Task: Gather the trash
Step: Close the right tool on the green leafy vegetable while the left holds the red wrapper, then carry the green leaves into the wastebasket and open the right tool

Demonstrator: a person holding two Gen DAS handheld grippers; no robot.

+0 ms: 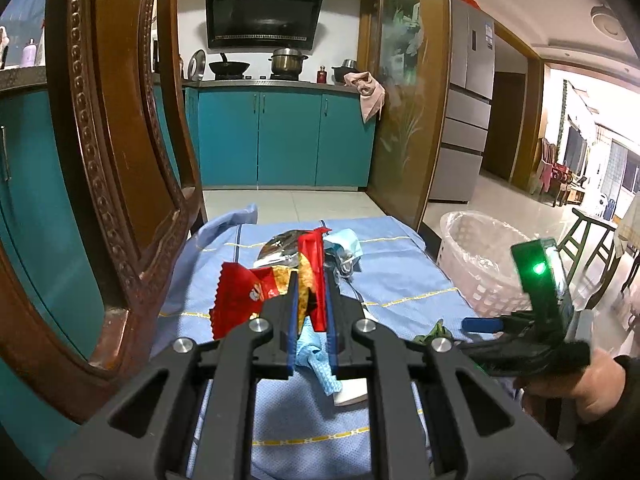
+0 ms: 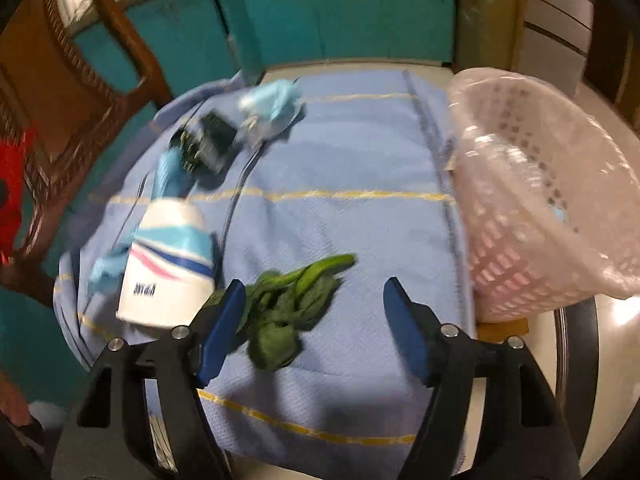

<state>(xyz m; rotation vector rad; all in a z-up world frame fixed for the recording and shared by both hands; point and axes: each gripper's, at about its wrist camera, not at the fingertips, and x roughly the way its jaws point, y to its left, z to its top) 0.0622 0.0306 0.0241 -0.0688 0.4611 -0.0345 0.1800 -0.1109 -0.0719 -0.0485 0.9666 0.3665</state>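
Observation:
In the left wrist view my left gripper (image 1: 311,280) is shut on a red and yellow snack wrapper (image 1: 240,296), held up above the blue tablecloth (image 1: 400,280). Behind it lie a silver foil wrapper (image 1: 280,246) and a blue face mask (image 1: 346,240). In the right wrist view my right gripper (image 2: 315,284) is open, its blue pads standing wide on either side of a clump of green vegetable leaves (image 2: 288,308) that lies on the cloth; the pads do not touch it. A white tube with blue and pink stripes (image 2: 168,264) lies to the left of the leaves.
A pink basket lined with a clear bag (image 2: 552,200) stands at the table's right edge. A carved wooden chair (image 1: 112,140) rises close on the left. A dark crumpled item (image 2: 208,144), a mask (image 2: 272,100) and a blue rag (image 2: 108,268) lie on the cloth.

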